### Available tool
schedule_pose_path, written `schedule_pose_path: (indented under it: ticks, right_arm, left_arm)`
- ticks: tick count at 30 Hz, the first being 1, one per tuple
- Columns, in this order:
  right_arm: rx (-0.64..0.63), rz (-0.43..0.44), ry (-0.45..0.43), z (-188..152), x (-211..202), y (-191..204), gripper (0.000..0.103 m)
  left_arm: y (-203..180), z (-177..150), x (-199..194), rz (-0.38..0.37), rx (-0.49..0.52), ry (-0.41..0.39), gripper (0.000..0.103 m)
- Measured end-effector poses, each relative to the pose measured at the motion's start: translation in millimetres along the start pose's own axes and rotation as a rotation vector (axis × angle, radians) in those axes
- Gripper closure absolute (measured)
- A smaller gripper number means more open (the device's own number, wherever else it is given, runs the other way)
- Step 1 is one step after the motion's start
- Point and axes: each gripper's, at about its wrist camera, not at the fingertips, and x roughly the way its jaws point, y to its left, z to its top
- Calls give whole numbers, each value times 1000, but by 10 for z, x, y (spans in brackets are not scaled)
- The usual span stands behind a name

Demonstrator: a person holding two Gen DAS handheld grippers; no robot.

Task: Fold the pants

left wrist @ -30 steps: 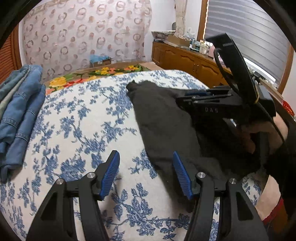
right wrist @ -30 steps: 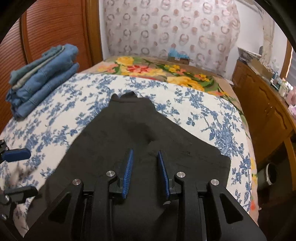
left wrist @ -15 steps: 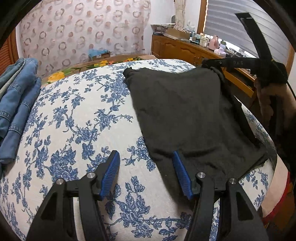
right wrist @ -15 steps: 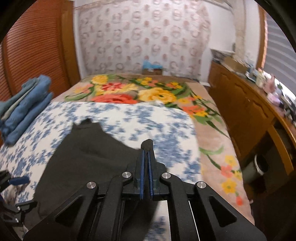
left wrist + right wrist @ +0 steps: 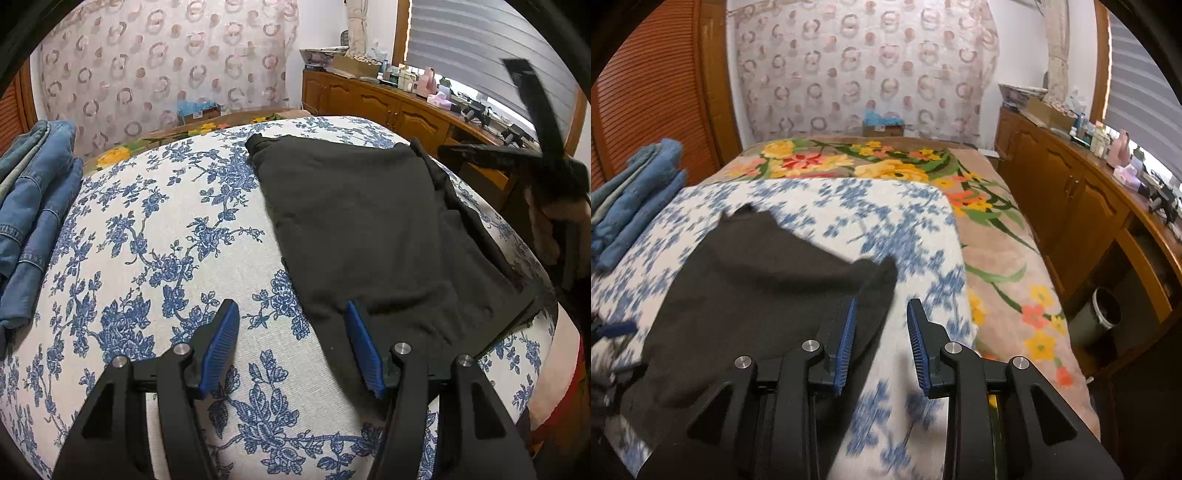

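Bedspread (image 5: 155,236) margin beside black pants (image 5: 369,229)

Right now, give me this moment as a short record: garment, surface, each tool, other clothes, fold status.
garment: black pants, lying flat, partly folded over
surface: blue floral cover on the bed
left tool: open, nothing between the pads, its right finger over the pants' near edge
right tool: opening, nothing between the pads, at the pants' right edge
other clothes: stack of folded jeans at the bed's left side
fold status: not finished; a lower layer sticks out along the right edge
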Motion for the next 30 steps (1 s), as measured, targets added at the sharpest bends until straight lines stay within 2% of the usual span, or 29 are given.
schedule_pose_path:
  ticks: [5,7,9,10,19,24,30]
  right_arm:
    - [-8,39,-15,-312,-290,148,75]
    - [-8,50,-16,-448,-401,215,71]
    - [4,51,-18,-578,-509,270,70]
    - [13,56,-20,-621,-551,288,69]
    - [11,126,-30,-937,-873,504,69]
    - [-13,152,-6,-1066,-864,646,72]
    - [-18,106,16,-1121,-782,670,74]
  left_arm:
    - [-4,-2,1,-1,-1,0,43]
    - [-1,-2,0,-1,-1,0,43]
    - [13,-8,-33,-5,-27,4,43]
    - [15,-23,-92,-29,-47,-7,43]
    - [-222,-185,-350,-58,50,-18,43]
    - [-186,-208,-298,-65,34,0,43]
    - [-177,-240,-250,-61,30,9,43]
